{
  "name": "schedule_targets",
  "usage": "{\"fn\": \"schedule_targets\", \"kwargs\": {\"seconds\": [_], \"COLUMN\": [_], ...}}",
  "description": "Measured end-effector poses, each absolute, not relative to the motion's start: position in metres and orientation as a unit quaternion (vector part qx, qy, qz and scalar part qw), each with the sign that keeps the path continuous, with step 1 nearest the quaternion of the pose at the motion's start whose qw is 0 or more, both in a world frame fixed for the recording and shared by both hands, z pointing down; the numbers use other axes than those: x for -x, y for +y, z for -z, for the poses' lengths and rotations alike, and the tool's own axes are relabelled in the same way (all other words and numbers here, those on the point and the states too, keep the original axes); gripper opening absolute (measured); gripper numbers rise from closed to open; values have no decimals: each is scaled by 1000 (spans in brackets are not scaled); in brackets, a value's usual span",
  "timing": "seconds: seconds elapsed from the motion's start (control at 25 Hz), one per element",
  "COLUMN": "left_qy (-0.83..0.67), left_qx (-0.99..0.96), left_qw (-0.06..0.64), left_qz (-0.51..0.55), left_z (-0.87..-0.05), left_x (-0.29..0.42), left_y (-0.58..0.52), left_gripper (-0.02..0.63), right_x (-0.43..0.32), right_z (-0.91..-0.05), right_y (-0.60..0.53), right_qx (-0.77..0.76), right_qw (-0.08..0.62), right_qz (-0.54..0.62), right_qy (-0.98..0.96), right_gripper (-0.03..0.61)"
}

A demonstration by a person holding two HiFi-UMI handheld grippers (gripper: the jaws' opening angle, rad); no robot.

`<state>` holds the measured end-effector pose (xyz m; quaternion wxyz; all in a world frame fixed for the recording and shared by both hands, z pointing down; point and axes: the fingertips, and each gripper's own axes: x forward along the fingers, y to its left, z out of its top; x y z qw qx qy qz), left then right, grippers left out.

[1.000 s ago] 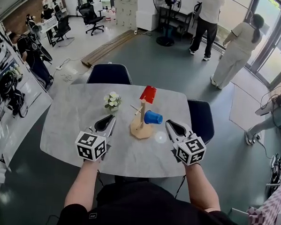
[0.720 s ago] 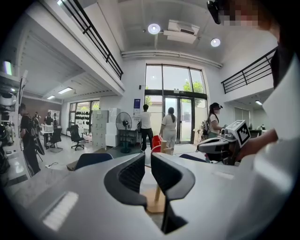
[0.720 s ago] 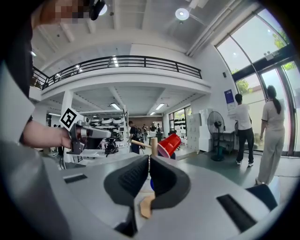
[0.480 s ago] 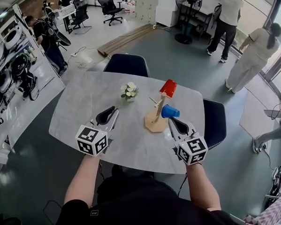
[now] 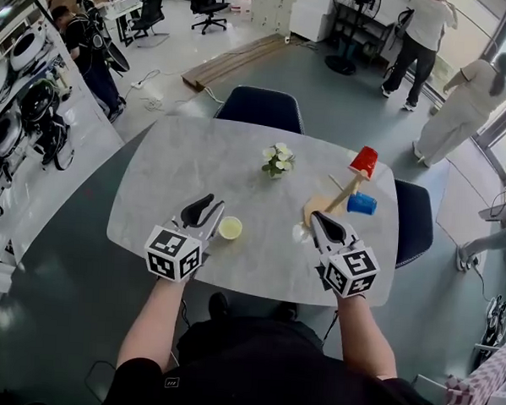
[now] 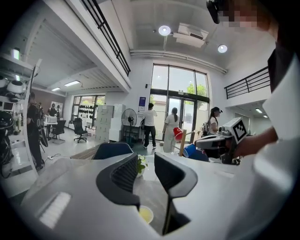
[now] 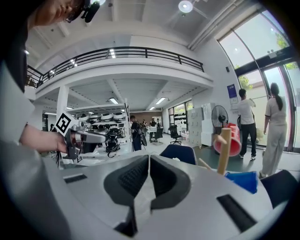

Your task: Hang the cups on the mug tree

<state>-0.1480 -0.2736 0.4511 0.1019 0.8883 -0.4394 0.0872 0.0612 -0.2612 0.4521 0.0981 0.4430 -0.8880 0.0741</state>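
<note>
While the yellow cup (image 5: 230, 228) sits near the tabletop's (image 5: 187, 164) near edge, just beside the left gripper (image 5: 209, 205) on its inner side, the mug tree (image 5: 341, 196) stands twd the far right corner w/ a red cup (image 5: 364, 161) on top and a blue cup (image 5: 363, 203) on a side peg. Head view: the left gripper is the nearer one to the loose cup, which seems upright, mouth up. The tree lies right & beyond it. The right gripper (image 5: 318, 216) is just in front of the tree's base; a pale blob (image 5: 299, 234) by its tip, can't tell what.

Left gripper view: left gripper (image 6: 146, 161) jaws a little spread, have just been opening, nothing pinched. Yellow cup (image 6: 146, 214) shows low in the gap, partly cut off by a jaw. Mug tree (image 6: 182, 140) is off right, part hidden behind the right gripper (image 6: 199, 140).

Right gripper view: right gripper (image 7: 148, 161) jaws pressed together, empty. Mug tree (image 7: 224, 150) is right of them, base hidden by the gripper body; yellow cup not visible.
</note>
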Motion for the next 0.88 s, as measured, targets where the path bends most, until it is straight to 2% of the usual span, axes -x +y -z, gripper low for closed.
{"fn": "schedule_targets", "kwargs": {"seconds": [0.16, 0.36, 0.52, 0.88], "left_qy": [-399, -360, -348, -360], "left_qx": [-905, -918, -923, -915], "left_qw": [102, 111, 120, 119], "left_qz": [-109, -122, -114, -138], "left_z": [-470, -486, -489, -502], "left_x": [193, 211, 207, 180], "left_y": [-268, -254, -241, -227], "left_gripper": [97, 106, 106, 162], "right_x": [-7, 31, 26, 1], "right_z": [-451, -455, -457, -471], "right_y": [-262, -242, -230, -210], "right_qx": [-467, -480, -491, -504], "right_qw": [92, 97, 100, 74], "right_qz": [-75, -85, -91, -117], "right_qy": [-876, -868, -860, -853], "right_gripper": [21, 21, 21, 21]}}
